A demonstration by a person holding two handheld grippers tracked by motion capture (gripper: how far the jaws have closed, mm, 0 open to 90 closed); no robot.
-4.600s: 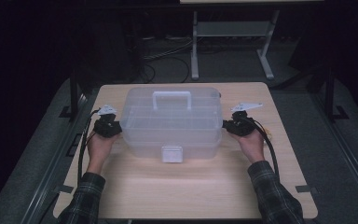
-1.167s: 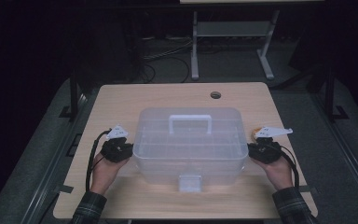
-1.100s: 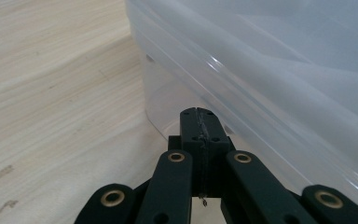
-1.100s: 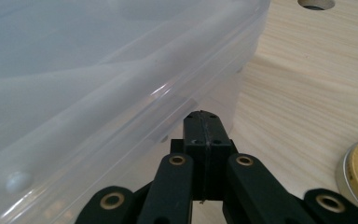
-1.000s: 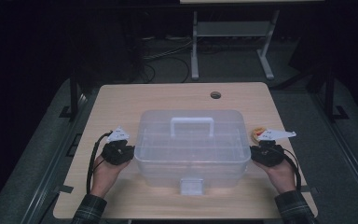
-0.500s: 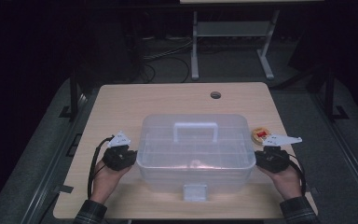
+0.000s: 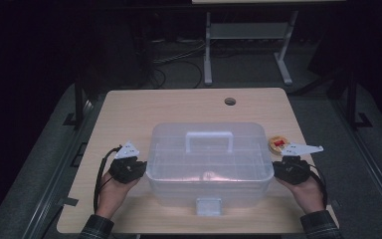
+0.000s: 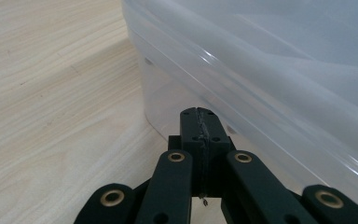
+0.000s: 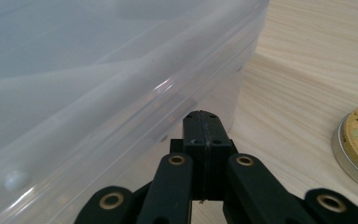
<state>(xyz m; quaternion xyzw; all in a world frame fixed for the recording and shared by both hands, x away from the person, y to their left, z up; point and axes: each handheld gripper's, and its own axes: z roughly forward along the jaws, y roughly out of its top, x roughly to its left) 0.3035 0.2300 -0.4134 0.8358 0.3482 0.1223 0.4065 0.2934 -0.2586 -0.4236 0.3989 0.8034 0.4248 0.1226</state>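
Moved: box (image 7: 210, 164) is sliding toward desk's (image 7: 129, 112) near edge, uncovering tin (image 7: 279, 145) by right edge.
Left gripper (image 8: 199, 114): jaws closed, empty, pressing box's left end.
Right gripper (image 9: 202, 116): same, pressing right end.
Technique: I'm keeping both pushes equal and low so box isn't skewing.

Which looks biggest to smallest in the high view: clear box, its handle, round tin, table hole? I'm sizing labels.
1. clear box
2. handle
3. round tin
4. table hole, though it lies farther from the camera, so its true size is unsure.
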